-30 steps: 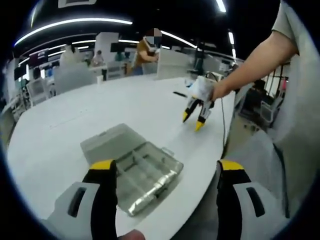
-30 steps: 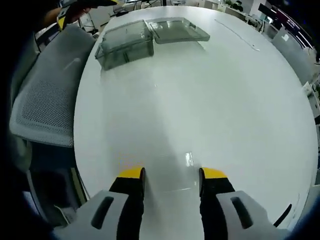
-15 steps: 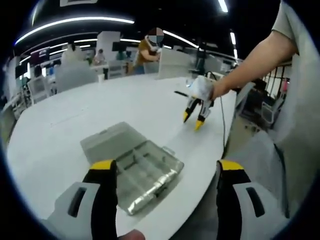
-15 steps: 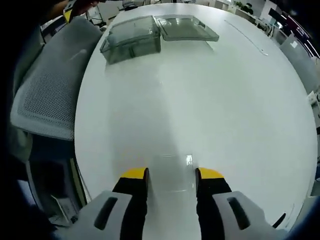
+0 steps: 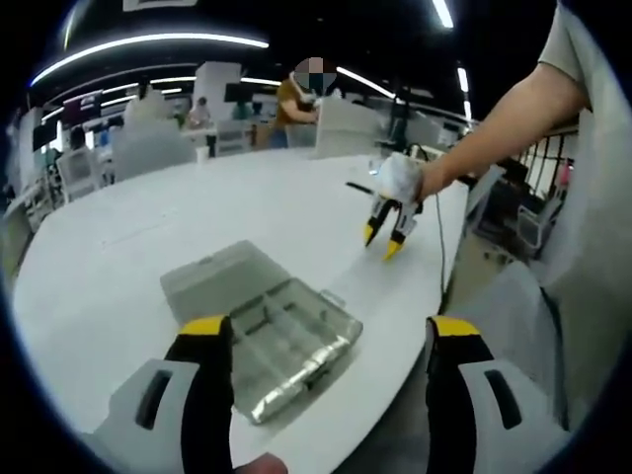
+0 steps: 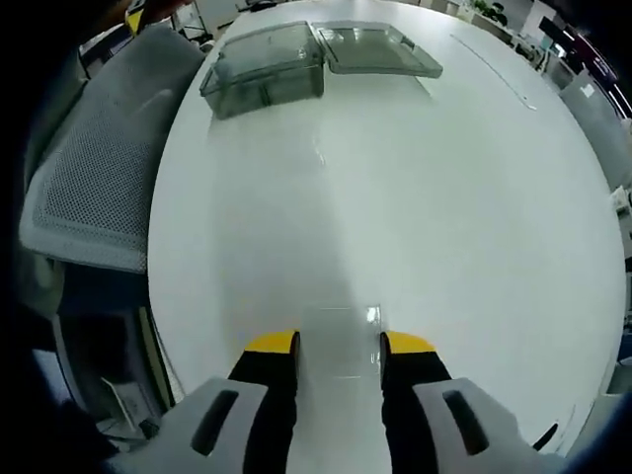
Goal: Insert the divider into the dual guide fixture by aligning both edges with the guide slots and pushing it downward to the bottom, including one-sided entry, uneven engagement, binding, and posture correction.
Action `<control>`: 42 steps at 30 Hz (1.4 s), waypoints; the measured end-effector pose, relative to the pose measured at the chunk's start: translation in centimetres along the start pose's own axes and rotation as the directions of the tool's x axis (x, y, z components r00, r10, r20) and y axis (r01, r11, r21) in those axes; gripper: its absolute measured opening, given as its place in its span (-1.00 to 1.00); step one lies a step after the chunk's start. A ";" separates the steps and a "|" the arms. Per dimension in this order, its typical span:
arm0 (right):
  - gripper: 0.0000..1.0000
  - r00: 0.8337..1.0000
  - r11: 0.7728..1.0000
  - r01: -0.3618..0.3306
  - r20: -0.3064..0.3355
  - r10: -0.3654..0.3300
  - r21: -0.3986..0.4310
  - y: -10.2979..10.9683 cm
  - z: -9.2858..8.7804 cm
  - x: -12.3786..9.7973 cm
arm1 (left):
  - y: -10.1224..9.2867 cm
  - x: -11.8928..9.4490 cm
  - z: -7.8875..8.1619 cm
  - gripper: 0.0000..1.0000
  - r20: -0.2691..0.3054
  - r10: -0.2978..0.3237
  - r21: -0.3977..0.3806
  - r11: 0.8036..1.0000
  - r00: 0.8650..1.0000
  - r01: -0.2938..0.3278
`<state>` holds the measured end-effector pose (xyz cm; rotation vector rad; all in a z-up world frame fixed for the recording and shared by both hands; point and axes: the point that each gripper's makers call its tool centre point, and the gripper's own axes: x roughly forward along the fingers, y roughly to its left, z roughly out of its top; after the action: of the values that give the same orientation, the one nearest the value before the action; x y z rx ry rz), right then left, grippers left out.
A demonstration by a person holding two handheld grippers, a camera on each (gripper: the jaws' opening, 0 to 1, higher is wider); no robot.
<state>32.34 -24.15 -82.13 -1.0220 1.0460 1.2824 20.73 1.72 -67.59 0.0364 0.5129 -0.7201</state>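
A clear plastic box [image 5: 286, 341] with inner guide walls stands near the white table's edge, its lid [image 5: 212, 276] folded open behind it. My left gripper [image 5: 328, 331] hovers open just in front of it with nothing between its jaws. In the right gripper view the same box [image 6: 262, 69] and lid [image 6: 380, 49] lie far off at the top. A thin transparent divider [image 6: 339, 331] lies flat on the table between the jaws of my right gripper [image 6: 339, 344], which stand narrowly apart on either side of it. A hand holds that right gripper [image 5: 383, 237] over the table.
The round white table [image 6: 444, 197] has much bare surface. A grey mesh chair [image 6: 89, 168] stands against its edge near the box. A cable [image 5: 439, 257] trails from the right gripper over the table's edge. People and desks are far behind.
The right gripper's jaws have narrowed around the divider. The right gripper view has shifted slightly, so the box sits a little lower in it. The left gripper has stayed still.
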 end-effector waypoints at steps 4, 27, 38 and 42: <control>-0.45 1.000 1.000 -0.002 -0.004 0.002 0.025 0.1 0.2 0.0 | 0.0 0.0 0.1 0.57 0.004 -0.001 -0.001 1.000 1.000 0.001; -0.46 1.000 1.000 -0.002 0.013 0.002 -0.009 1.3 1.7 -0.3 | -0.1 -0.1 -0.1 0.57 0.008 -0.008 -0.002 1.000 1.000 0.008; -0.46 0.999 0.999 0.010 0.034 -0.009 -0.050 2.0 4.0 -1.2 | -0.4 -0.1 -0.2 0.56 0.005 -0.018 -0.003 1.000 1.000 0.018; -0.46 0.999 0.998 0.011 0.038 -0.008 -0.065 2.4 4.5 -1.3 | -0.3 0.0 -0.4 0.53 0.004 -0.019 -0.013 1.000 1.000 0.019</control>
<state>30.06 -19.96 -79.80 -1.0468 0.9749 1.3307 20.42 1.58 -67.90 0.0180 0.5144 -0.7353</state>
